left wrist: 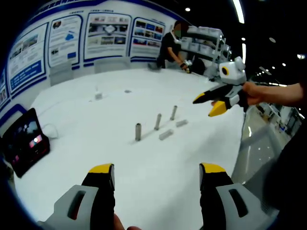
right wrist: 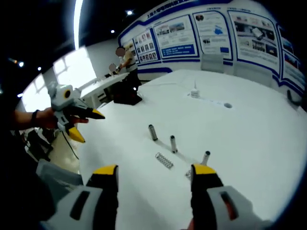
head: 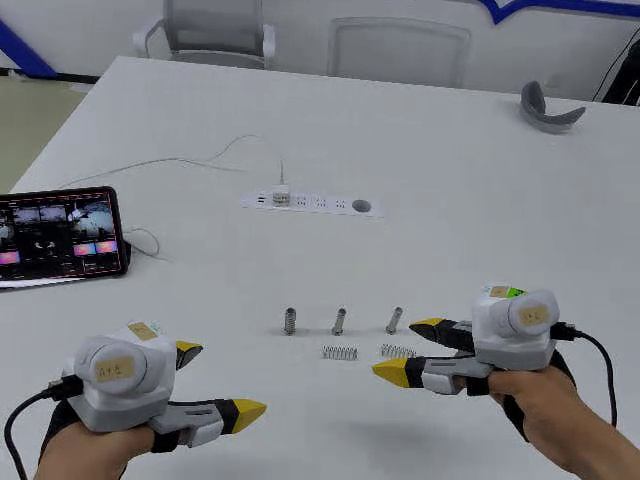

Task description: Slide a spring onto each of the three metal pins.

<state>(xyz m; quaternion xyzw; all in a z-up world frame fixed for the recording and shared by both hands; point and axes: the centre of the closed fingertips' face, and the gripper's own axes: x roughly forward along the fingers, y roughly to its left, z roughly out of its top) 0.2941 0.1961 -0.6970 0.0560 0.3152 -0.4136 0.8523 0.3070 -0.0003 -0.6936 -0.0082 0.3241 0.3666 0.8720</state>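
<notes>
Your two grippers stood spread apart on either side of the pins.

You held the left gripper (head: pixel 218 380) at the lower left of the head view and the right gripper (head: pixel 408 348) at the lower right, each with its jaws apart and gripping nothing. The three metal pins (head: pixel 339 320) stood upright in a row at lower centre on the white table (head: pixel 450 180). Just below them lay one spring (head: pixel 340 352), under the middle pin, and the other spring (head: pixel 397 351), close beside your right gripper's tips.
</notes>
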